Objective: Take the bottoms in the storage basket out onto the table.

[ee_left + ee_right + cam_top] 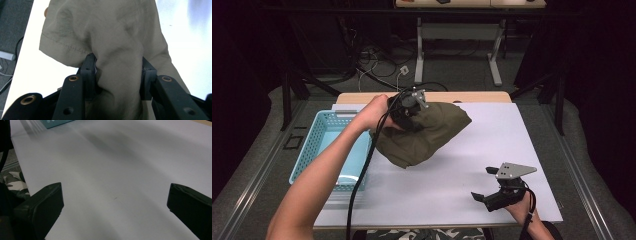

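A light blue plastic basket (324, 131) with latticed walls sits at the left of the high view, on the left edge of the white surface (492, 145). What can be seen of its floor is bare, though the person's left forearm crosses over its near right corner and hides part of it. A corner of the same basket (56, 123) shows at the top left of the right gripper view.

Just right of the basket, in the middle of the high view, is an olive-green cloth (427, 132), bunched and rumpled, its left side raised by the left claw (408, 111) and its lower right part drooping toward the surface. In the left gripper view the cloth (112, 45) fills the centre: soft folds, a stitched hem running along its left edge, and a thick gather of fabric pinched between the two black jaws. The left claw is closed on that gather.

The right claw (489, 184) is at the lower right of the high view, low over the near right part of the surface, well apart from the cloth. Its jaws stand wide apart with nothing between them; in the right gripper view they frame bare white surface (115, 170).
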A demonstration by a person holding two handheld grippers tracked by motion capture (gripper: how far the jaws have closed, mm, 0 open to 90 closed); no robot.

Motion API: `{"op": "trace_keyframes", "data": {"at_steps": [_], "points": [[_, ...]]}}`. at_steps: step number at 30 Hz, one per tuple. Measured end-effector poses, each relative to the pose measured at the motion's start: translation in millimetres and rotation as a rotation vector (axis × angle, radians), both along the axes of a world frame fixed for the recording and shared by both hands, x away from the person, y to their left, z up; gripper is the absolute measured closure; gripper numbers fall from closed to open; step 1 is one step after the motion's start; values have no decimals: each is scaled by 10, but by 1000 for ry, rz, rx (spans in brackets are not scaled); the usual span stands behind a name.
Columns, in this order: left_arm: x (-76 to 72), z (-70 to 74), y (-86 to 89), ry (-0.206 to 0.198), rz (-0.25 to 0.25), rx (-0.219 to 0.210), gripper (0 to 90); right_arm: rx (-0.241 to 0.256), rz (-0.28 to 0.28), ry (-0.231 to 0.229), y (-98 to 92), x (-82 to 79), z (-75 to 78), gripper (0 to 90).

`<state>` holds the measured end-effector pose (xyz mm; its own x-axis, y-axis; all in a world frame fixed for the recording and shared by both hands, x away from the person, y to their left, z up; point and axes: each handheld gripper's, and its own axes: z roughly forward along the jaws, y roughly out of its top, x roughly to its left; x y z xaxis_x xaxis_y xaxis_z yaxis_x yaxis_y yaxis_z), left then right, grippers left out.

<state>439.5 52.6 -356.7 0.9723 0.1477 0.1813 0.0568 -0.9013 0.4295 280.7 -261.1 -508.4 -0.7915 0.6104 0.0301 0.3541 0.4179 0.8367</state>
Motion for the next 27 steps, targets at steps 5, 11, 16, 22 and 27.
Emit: {"op": "trace_keyframes", "data": {"at_steps": [5,11,16,22,27], "points": [[3,-68,-44,8,-4,10,592,1,-1,0,-1,-1,0,4],[2,-133,-116,3,-18,25,592,-3,-3,-1,1,2,-1,4],[-3,-193,-162,10,-23,32,592,-3,-5,1,0,2,-2,4],[-8,-280,-223,13,-36,49,591,-7,-6,6,3,3,-4,4],[-9,-348,-269,21,-41,50,591,-9,-8,4,-1,4,-2,4]]}}
